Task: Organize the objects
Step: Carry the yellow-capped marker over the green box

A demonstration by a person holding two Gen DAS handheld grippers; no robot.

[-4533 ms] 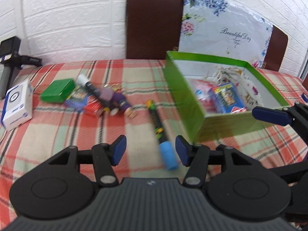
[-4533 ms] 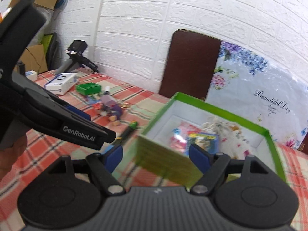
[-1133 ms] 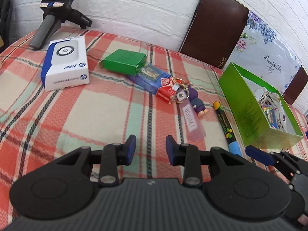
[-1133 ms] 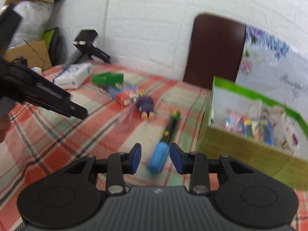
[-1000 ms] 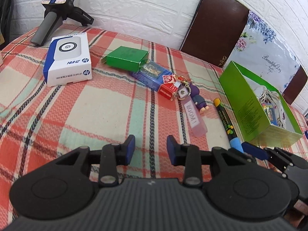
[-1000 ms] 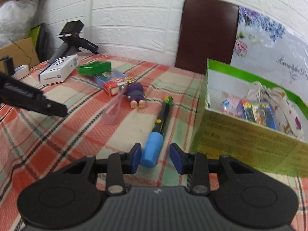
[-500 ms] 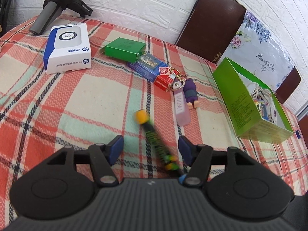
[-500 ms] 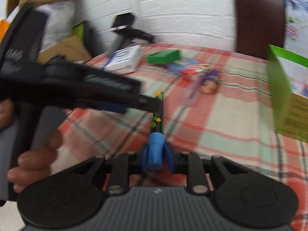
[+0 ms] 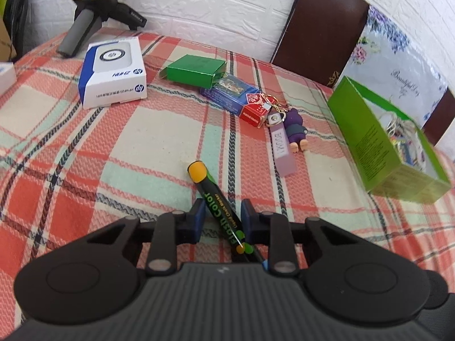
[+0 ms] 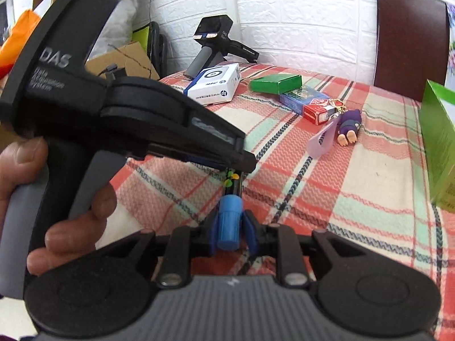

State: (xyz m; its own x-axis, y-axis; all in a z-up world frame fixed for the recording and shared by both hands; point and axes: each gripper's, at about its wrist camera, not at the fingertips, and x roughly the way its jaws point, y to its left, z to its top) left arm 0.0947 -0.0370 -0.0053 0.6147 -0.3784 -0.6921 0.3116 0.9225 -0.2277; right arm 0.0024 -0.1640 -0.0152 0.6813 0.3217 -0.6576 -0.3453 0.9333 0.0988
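A black marker [image 9: 219, 207] with an orange end and a blue cap [image 10: 228, 225] is held above the checked cloth. My right gripper [image 10: 231, 231] is shut on the blue cap. My left gripper [image 9: 221, 218] has its jaws narrowed around the marker's black barrel, with a gap still showing on the left side. The left gripper's body [image 10: 128, 113] fills the left of the right wrist view. The green box [image 9: 378, 145] stands at the right with several items inside.
On the cloth lie a white and blue HP box [image 9: 112, 71], a small green box [image 9: 194, 71], a blue card pack [image 9: 227, 93], a red card pack [image 9: 254, 110], a purple figure keychain [image 9: 295, 126] with a pink strap [image 9: 281, 150]. A black handheld camera [image 9: 93, 8] stands far left. A brown chair [image 9: 318, 28] stands behind.
My right gripper closed on the marker's blue cap, lifted it and carried it left. My left gripper opened, then narrowed around the marker's barrel.
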